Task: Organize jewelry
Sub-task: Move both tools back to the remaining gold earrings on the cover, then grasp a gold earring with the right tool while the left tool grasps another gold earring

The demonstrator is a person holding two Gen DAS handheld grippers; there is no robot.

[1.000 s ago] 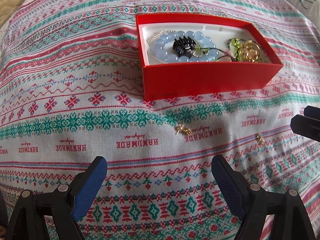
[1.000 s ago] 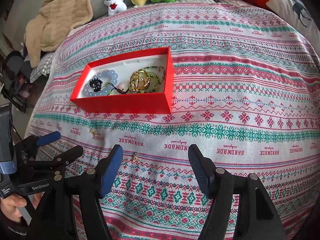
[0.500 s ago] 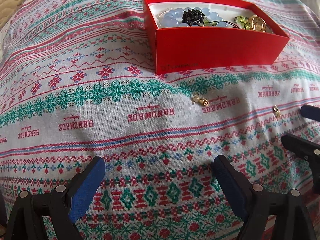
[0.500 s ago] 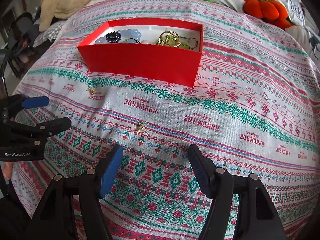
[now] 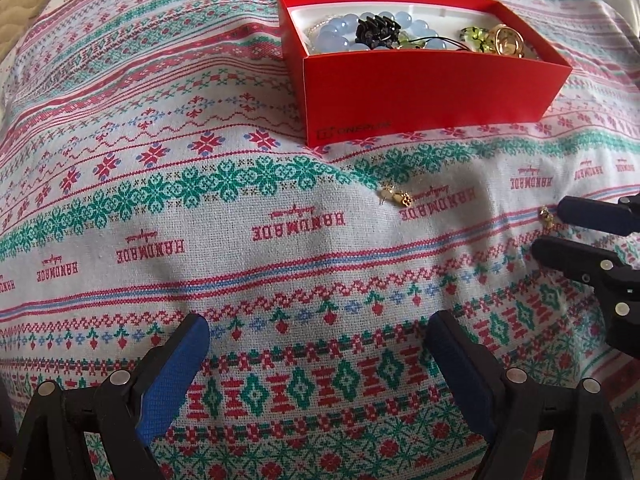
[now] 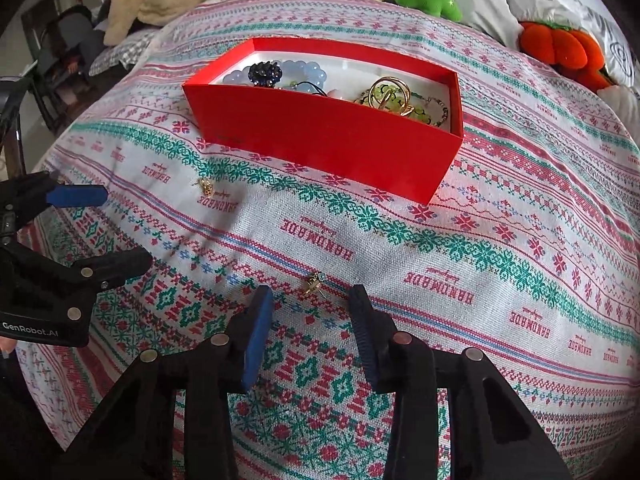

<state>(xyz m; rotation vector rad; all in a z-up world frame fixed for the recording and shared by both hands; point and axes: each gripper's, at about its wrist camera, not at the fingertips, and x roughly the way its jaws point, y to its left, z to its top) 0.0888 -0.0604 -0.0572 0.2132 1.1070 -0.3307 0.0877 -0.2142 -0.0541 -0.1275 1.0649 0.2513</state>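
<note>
Right gripper [image 6: 311, 300], jaws just narrowed but not yet pinching, brackets a small gold earring [image 6: 312, 282] lying on the patterned cloth [image 6: 480, 248] — nothing held. Left gripper [image 5: 316, 332] hovers spread wide and empty; a second gold earring [image 5: 396, 197] lies beyond it, just before the red box [image 5: 432, 92] of jewelry.

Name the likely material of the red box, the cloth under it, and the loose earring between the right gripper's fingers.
Red box: seemingly matte card, with crisp folded edges.
Cloth: woven fabric, visible weave, rumpled.
Earring: probably gold-toned metal; it glints.
</note>
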